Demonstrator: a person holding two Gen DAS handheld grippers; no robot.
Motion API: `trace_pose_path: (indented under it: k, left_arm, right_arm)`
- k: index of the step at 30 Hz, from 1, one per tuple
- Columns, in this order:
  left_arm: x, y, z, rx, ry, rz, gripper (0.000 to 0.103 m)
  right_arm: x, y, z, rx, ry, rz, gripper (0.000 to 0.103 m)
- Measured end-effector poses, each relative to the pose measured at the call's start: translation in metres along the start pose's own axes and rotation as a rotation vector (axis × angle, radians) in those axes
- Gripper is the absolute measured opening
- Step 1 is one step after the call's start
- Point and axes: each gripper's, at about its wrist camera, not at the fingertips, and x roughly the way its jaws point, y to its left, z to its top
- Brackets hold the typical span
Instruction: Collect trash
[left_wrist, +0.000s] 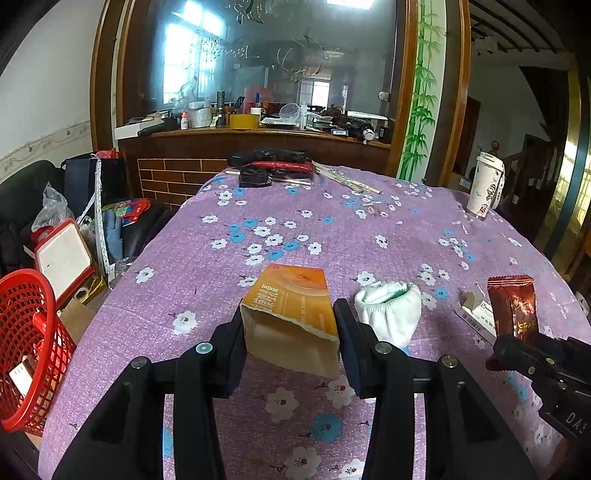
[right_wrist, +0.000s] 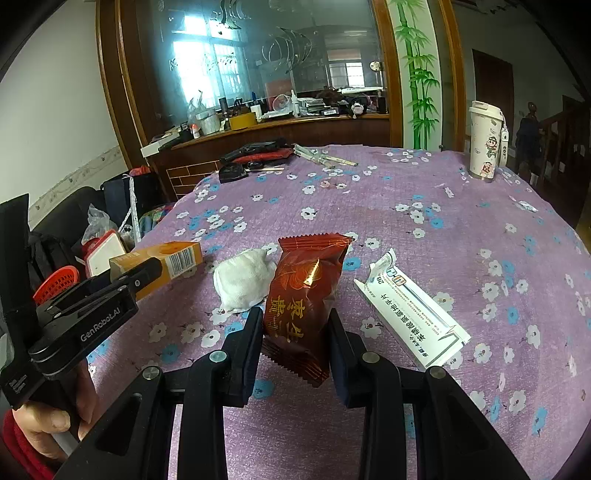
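Observation:
My left gripper (left_wrist: 290, 314) is shut on an orange carton (left_wrist: 291, 306), held a little above the purple flowered tablecloth (left_wrist: 295, 214); the carton also shows in the right wrist view (right_wrist: 162, 262). My right gripper (right_wrist: 295, 317) is shut on a dark red snack wrapper (right_wrist: 306, 295), also seen in the left wrist view (left_wrist: 511, 308). A crumpled white tissue (left_wrist: 389, 312) lies between them on the cloth (right_wrist: 242, 282). A torn white box (right_wrist: 410, 314) lies right of the wrapper. A red mesh basket (left_wrist: 26, 350) stands off the table's left edge.
A white lidded cup (left_wrist: 485, 186) stands at the table's far right. Black and red items with chopsticks (left_wrist: 273, 166) lie at the far edge. Bags and a red-framed board (left_wrist: 62, 254) crowd the floor at left. A wooden cabinet with a glass panel (left_wrist: 258, 74) stands behind.

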Motion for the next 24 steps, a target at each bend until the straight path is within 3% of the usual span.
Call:
trace_pose_path:
  k: [9,24]
  left_arm:
    - [0.004,0.006,0.001,-0.029,0.03,-0.012,0.042]
    - [-0.066,0.029,-0.007,-0.019,-0.012,-0.07,0.042]
  right_arm:
    - [-0.004,0.001,0.0,-0.007,-0.022,0.019,0.036]
    - [-0.018,0.012,-0.005,0.049,0.047,0.116,0.036]
